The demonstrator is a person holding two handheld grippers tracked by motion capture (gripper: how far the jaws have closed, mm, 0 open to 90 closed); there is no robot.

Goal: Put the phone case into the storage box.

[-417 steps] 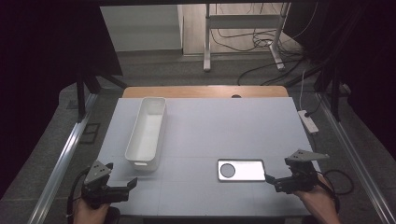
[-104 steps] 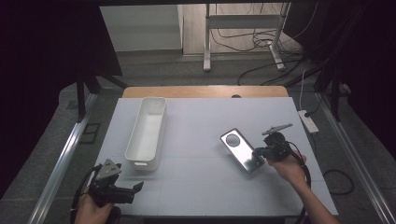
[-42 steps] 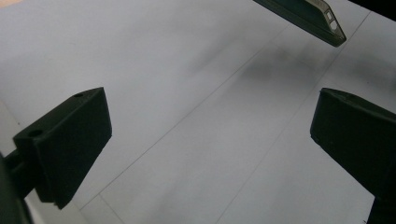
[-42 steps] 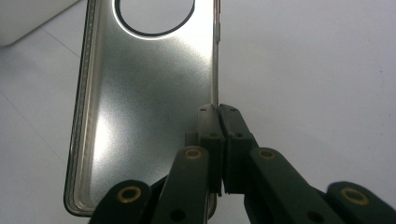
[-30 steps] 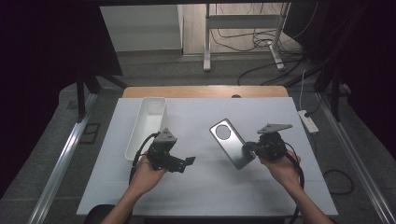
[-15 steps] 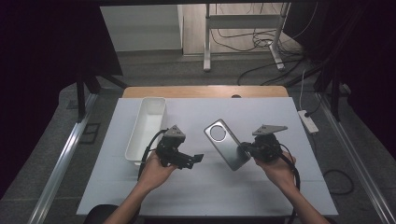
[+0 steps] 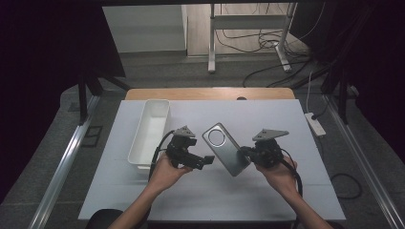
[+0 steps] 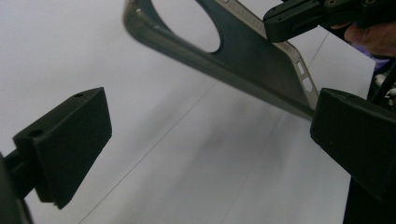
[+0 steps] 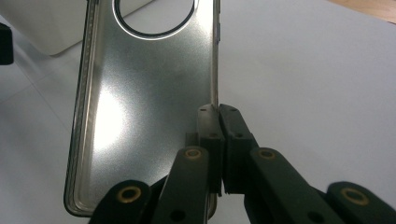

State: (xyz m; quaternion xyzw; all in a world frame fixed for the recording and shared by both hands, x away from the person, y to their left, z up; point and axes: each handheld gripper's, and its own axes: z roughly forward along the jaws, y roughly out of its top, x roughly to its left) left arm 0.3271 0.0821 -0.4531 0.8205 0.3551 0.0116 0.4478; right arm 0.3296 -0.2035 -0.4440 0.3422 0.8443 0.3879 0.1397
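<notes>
One white worktop [image 7: 286,124] is seen from above, and on its left part a long white tray [image 7: 150,131] is set lengthwise. A grey phone case [image 7: 225,148] with a round camera opening is held tilted above the worktop's middle, right of the tray. Its long edge is clamped between the closed jaws of the right gripper [image 9: 218,122]. The left gripper [image 7: 208,160] is held just beside the case, its jaws spread wide apart and nothing grasped.

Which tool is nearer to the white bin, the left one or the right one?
Left. The left tool is open just beside the white bin; the right tool, shut on the phone case, is farther across the table.
</notes>
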